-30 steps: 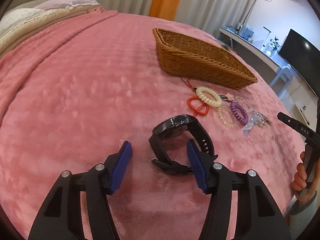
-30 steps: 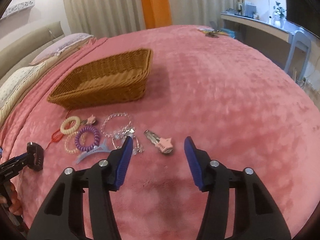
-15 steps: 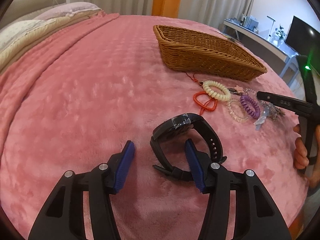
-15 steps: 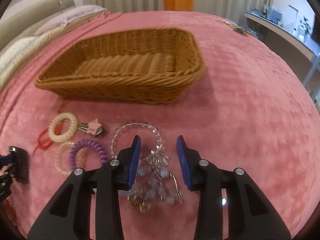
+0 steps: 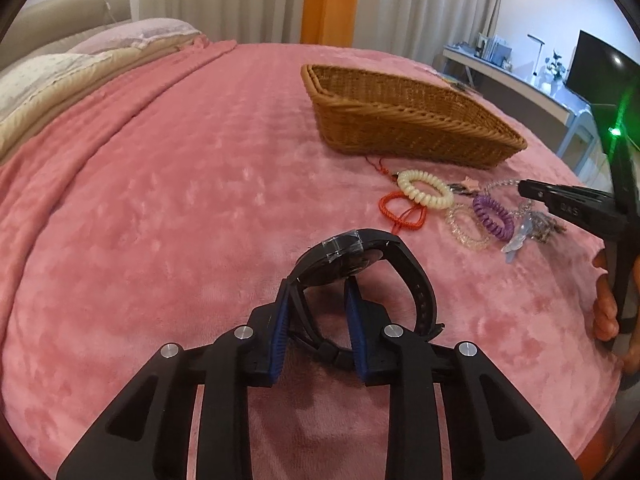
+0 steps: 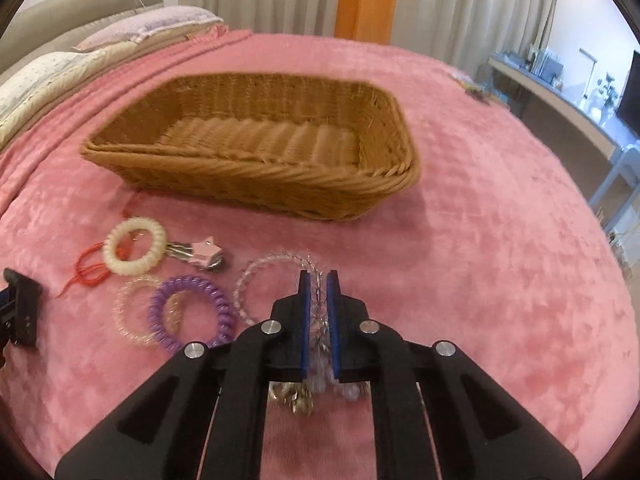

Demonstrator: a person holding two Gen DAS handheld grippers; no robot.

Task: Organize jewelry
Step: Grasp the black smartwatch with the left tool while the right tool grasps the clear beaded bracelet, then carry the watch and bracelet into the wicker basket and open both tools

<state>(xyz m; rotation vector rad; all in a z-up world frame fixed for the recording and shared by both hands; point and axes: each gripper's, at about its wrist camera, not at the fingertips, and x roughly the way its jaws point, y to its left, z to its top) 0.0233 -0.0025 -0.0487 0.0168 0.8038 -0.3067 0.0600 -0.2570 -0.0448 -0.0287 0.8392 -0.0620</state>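
Black watch (image 5: 360, 264) strap between left jaws; crystal bracelet (image 6: 276, 280) between right jaws.

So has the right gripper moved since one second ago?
Yes. The right gripper went left, from beside the pink star clip to the clear bead bracelet, nearer the basket. Its jaws have just been closing on the bracelet's charms.

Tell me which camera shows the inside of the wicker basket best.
The right wrist view: it looks down into the wicker basket, showing its woven floor and all four walls, with nothing visible inside. The left wrist view catches it low from the side, mostly the outer wall and rim, the floor hidden.
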